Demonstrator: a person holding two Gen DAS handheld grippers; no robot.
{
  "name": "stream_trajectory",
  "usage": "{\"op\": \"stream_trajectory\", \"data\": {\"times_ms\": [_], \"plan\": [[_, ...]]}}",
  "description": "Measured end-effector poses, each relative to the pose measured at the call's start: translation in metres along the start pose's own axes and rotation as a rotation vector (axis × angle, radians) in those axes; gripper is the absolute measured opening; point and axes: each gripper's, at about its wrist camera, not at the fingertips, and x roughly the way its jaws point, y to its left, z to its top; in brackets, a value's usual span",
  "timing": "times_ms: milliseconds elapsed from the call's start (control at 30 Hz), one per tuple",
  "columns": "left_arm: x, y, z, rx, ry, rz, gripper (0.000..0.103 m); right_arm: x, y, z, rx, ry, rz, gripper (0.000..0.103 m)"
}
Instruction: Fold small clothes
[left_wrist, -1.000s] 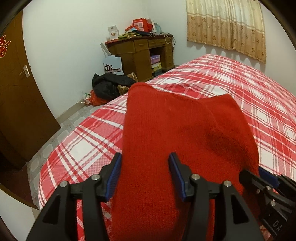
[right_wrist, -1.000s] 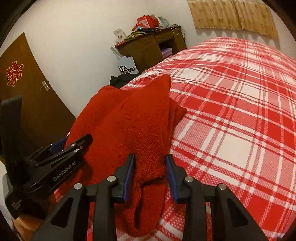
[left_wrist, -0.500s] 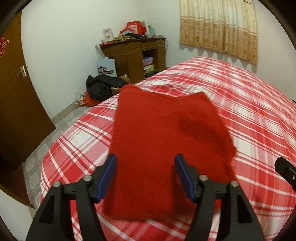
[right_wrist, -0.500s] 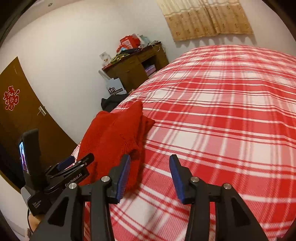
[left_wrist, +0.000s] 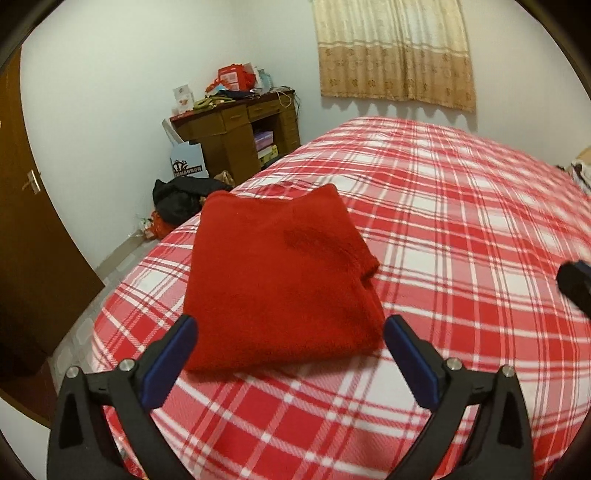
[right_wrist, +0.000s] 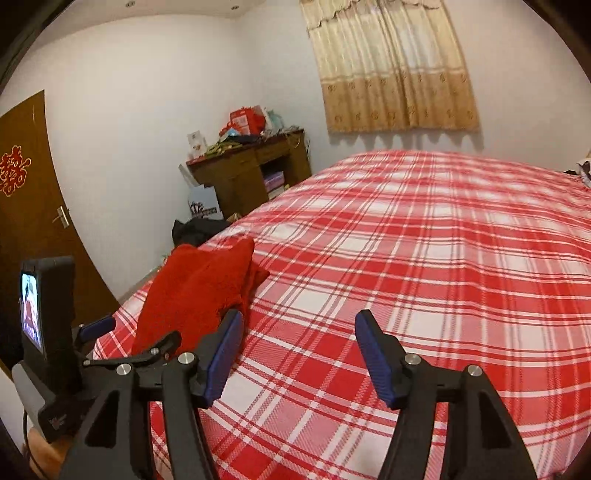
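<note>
The red knitted garment lies folded into a compact rectangle near the corner of the red-and-white plaid bed. The left claw and right claw both gape empty, suggesting this piece is finished.

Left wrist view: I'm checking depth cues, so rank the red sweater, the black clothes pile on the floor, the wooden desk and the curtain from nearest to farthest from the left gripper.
From the left gripper:
1. Red sweater, folded on the bed just ahead.
2. Black clothes pile, on the floor beyond the bed's left corner.
3. Wooden desk, against the wall behind the pile.
4. Curtain, on the far wall.
</note>
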Motion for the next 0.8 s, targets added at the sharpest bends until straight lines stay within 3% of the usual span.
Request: {"op": "stream_trajectory", "data": {"times_ms": [133, 433, 600, 800], "plan": [[-0.020, -0.001, -0.006, 0.002, -0.020, 0.004, 0.103, -0.020, 0.005, 0.001, -0.026, -0.054, -0.024, 0.076], [-0.065, 0.000, -0.020, -0.009, -0.082, 0.031, 0.103, -0.046, 0.014, 0.004, 0.025, -0.081, 0.018, 0.077], [-0.080, 0.004, -0.023, -0.045, -0.109, -0.005, 0.103, -0.060, 0.025, 0.004, 0.005, -0.108, -0.010, 0.078], [-0.095, 0.001, -0.027, -0.044, -0.151, 0.005, 0.103, -0.070, 0.037, 0.002, -0.012, -0.128, -0.025, 0.078]]}}
